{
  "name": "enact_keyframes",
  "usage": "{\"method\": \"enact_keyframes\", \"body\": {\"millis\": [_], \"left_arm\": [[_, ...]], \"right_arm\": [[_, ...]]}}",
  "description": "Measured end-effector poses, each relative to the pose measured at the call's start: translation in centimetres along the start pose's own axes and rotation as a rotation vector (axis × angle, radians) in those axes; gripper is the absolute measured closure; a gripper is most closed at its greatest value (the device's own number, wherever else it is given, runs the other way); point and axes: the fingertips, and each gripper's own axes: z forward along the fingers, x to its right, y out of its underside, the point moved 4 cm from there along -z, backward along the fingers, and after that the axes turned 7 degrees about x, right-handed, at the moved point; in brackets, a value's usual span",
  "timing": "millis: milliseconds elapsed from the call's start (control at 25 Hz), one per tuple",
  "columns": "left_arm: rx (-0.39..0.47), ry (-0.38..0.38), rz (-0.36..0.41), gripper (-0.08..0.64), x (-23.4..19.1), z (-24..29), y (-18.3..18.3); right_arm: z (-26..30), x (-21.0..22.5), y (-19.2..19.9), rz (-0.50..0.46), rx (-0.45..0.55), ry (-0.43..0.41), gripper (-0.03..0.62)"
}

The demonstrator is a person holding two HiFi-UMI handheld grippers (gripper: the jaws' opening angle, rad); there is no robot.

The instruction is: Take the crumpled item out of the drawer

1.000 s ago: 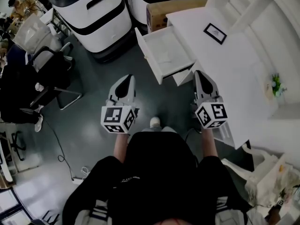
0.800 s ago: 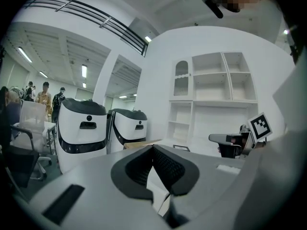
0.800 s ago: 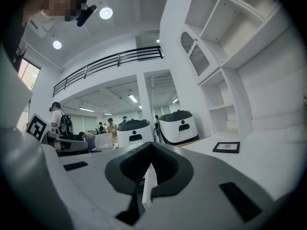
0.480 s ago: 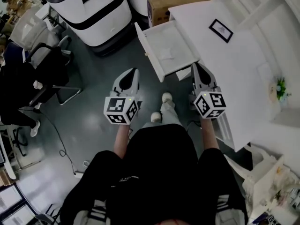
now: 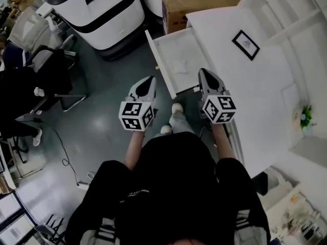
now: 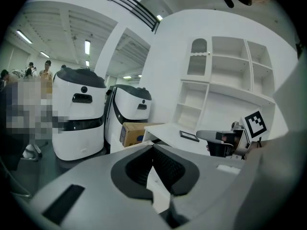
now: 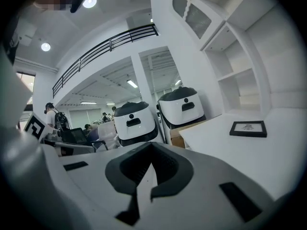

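- The drawer (image 5: 160, 64) stands pulled out from the white counter (image 5: 255, 93), so the step in hand looks like the reach in for the crumpled item (image 5: 180, 65).
- The left gripper (image 5: 149, 80) has its jaws together with nothing between them; it hangs over the floor, just outside the drawer's front panel.
- The right gripper (image 5: 203, 72) is also fully closed and empty, at the near corner of the drawer beside the counter edge.
- Either gripper must spread its jaws before going down; as they stand, neither can take anything.
- The right gripper seems the nearer to the item, so it is probably the better choice.
- Coming in from above and clear of the drawer walls should avoid knocking the front panel.
- The item looks soft and light: a pinch across its raised bulk, not a scrape along the drawer floor, seems safest.
- The drawer holds only that one thing, a small white crumpled piece lying on the drawer floor, apart from the walls.
- A cardboard box (image 5: 196, 5) stands behind the drawer; what is in it cannot be seen.
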Motion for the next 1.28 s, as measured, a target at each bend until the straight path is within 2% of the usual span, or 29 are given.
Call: {"method": "enact_keyframes", "body": {"millis": [240,600,840,1120,1280], "left_arm": [[-0.062,-0.011,-0.024,0.561,-0.6,3.7,1.2],[-0.143,-0.051,-0.069,0.562,-1.9,7.6,3.5],[-0.165,-0.036,-0.097,0.561,-2.6,9.5,4.2],[-0.216,-0.015,-0.116,0.561,-3.6,11.4,5.8],[-0.229,0.002,-0.124,0.561,-3.7,12.2,6.2]], "right_arm": [[4.2,1.3,2.7,0.007,-0.116,-0.057,0.6],[8.4,3.9,7.8,0.051,-0.273,-0.071,0.6],[11.6,5.4,11.1,0.141,-0.354,-0.026,0.6],[14.3,7.2,16.1,0.114,-0.502,0.001,0.6],[15.2,8.2,18.4,0.128,-0.55,0.039,0.6]]}}
